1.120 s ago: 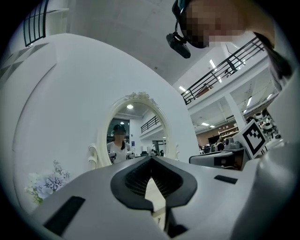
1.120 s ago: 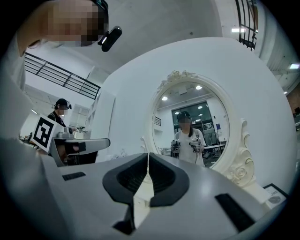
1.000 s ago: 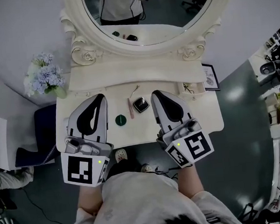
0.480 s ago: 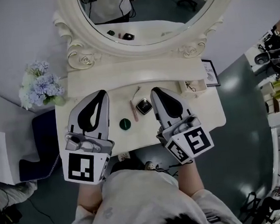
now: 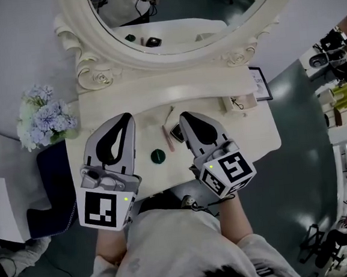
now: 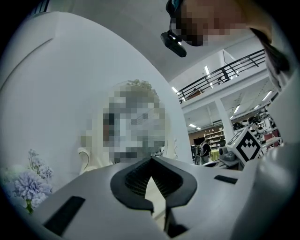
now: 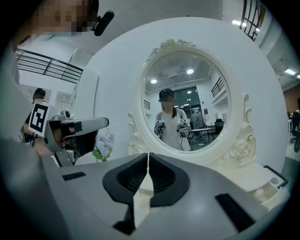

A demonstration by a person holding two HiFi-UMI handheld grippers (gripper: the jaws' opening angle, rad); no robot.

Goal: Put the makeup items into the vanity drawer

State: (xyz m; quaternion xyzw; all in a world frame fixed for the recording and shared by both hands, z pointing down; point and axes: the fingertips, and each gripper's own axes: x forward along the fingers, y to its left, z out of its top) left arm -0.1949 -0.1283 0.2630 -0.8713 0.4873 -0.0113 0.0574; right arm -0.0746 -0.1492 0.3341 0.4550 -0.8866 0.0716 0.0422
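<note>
Several makeup items lie on the cream vanity top (image 5: pixel 255 138): a round dark-green pot (image 5: pixel 157 156), a pink stick (image 5: pixel 168 138), a thin brush (image 5: pixel 170 111) and a black square compact (image 5: pixel 176 131). The right gripper partly covers the compact. My left gripper (image 5: pixel 125 117) hovers left of the items, its jaws shut with nothing between them (image 6: pixel 150 159). My right gripper (image 5: pixel 185 116) hovers just right of the pink stick, over the compact's edge. It is also shut and empty (image 7: pixel 148 154). Both point toward the oval mirror (image 5: pixel 180 10).
A small open drawer box (image 5: pixel 237 103) with something thin inside sits on the raised shelf at the right. A framed card (image 5: pixel 258 84) stands beside it. Blue flowers (image 5: pixel 42 118) stand at the table's left end. A dark stool (image 5: pixel 52 184) is on the floor at the left.
The right gripper has shifted left and now overlaps the black compact. The head camera has swung, so the table sits lower right in view. The left gripper has barely moved.
</note>
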